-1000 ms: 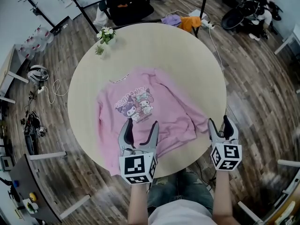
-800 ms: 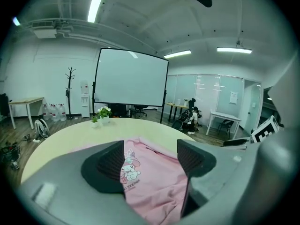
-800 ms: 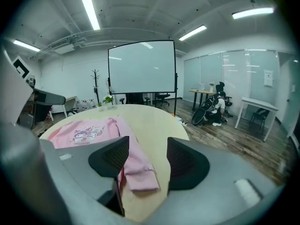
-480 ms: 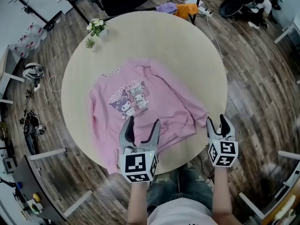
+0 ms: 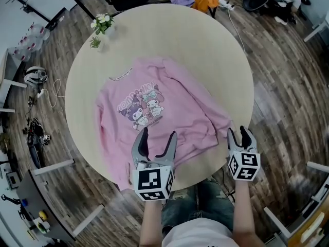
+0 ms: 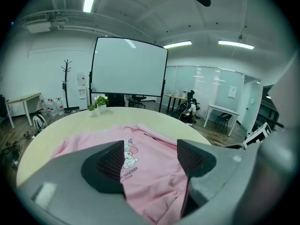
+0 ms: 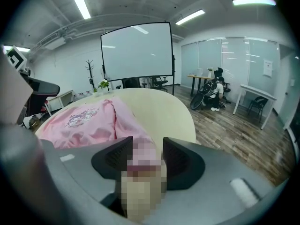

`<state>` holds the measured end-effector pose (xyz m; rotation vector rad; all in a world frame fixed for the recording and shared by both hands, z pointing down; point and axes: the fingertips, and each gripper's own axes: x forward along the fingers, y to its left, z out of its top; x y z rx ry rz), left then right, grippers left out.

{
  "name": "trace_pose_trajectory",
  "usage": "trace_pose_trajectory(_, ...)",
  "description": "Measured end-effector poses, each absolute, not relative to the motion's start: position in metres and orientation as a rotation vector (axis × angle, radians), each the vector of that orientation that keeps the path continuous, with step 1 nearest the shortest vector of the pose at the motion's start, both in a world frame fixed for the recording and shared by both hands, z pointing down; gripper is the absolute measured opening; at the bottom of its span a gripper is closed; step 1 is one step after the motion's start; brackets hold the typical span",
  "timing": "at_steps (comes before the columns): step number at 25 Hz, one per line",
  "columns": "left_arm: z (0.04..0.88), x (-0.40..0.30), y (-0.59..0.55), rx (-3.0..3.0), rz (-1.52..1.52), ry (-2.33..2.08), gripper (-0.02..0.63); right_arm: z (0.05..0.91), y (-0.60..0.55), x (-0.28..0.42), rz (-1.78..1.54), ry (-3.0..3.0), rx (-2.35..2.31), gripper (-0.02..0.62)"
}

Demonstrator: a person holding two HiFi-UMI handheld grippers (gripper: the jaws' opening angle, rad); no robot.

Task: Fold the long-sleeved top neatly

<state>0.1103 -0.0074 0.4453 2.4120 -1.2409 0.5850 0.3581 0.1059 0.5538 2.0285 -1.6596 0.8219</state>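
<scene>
Looking down in the head view, a pink long-sleeved top (image 5: 154, 112) lies spread, print up, on a round table (image 5: 205, 50), its hem toward the person. The left gripper (image 5: 156, 138) hangs over that hem, jaws spread wide. The right gripper (image 5: 240, 135) sits at the table's near right edge, just beside the end of one sleeve (image 5: 218, 118), its jaws parted less widely. A small potted plant (image 5: 101, 22) stands at the far rim, well apart from the top.

From the left gripper view, the left gripper (image 6: 152, 159) has both pads wide apart with nothing pinched; the top (image 6: 93, 142) lies below and ahead of them, its cartoon print showing in the gap.

From the right gripper view, the right gripper (image 7: 145, 161) has its pads apart with a narrower gap. The sleeve (image 7: 124, 121) runs along the table (image 7: 159, 107) straight up to that gap; whether the pads touch the cloth cannot be told.
</scene>
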Motion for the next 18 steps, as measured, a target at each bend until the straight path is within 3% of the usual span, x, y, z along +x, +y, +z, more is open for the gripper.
trace_pose_trajectory(18, 0.468, 0.113, -0.008, 2.376, 0.622, -1.203, 0.342, 0.602, 0.115, 0.354, 0.944, -1.613, 1.945, 0.208)
